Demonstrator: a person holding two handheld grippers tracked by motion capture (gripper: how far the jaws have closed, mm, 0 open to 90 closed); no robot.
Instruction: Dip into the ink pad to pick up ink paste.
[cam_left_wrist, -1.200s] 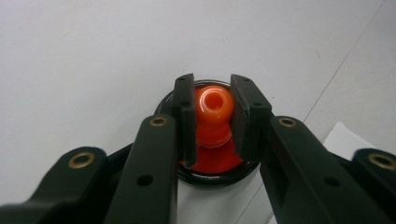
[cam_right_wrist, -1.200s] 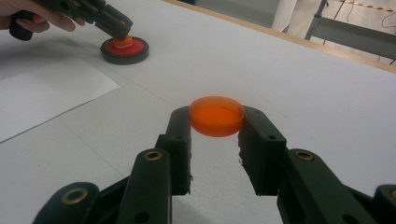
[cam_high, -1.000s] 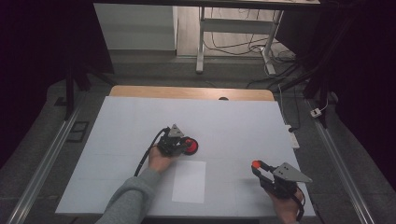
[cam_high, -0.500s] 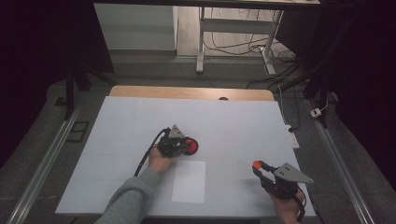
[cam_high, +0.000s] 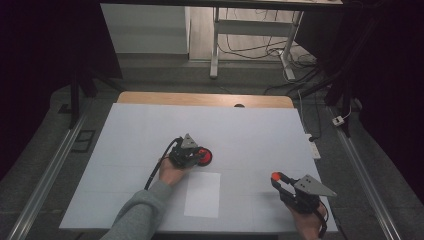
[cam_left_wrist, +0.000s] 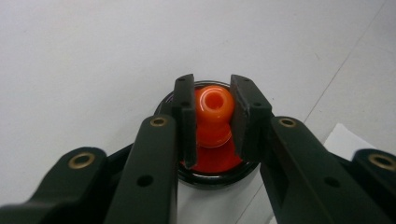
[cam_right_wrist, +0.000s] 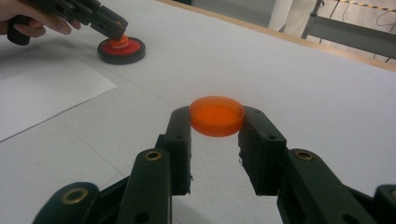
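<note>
My left gripper (cam_left_wrist: 212, 116) is clamped on the orange knob (cam_left_wrist: 213, 105) that rises from the red centre of a round black-rimmed base (cam_high: 204, 156), which sits on the white table (cam_high: 250, 130) just beyond a sheet of white paper (cam_high: 202, 194). My right gripper (cam_right_wrist: 216, 122) pinches a flat orange disc (cam_right_wrist: 216, 115) by its edges, held low over the table well apart from the base, at the near right corner. The main risk I judge is on the right: the disc is caught only at its rim by the jaw tips, so a small twist or a bump on the way across could flip it out. On the left, the knob is rounded and glossy, so a pull at an angle may let the pads slide off, or drag the whole base across the smooth surface and onto the paper. I can read no brand, label or writing anywhere on the parts, grippers or paper.
</note>
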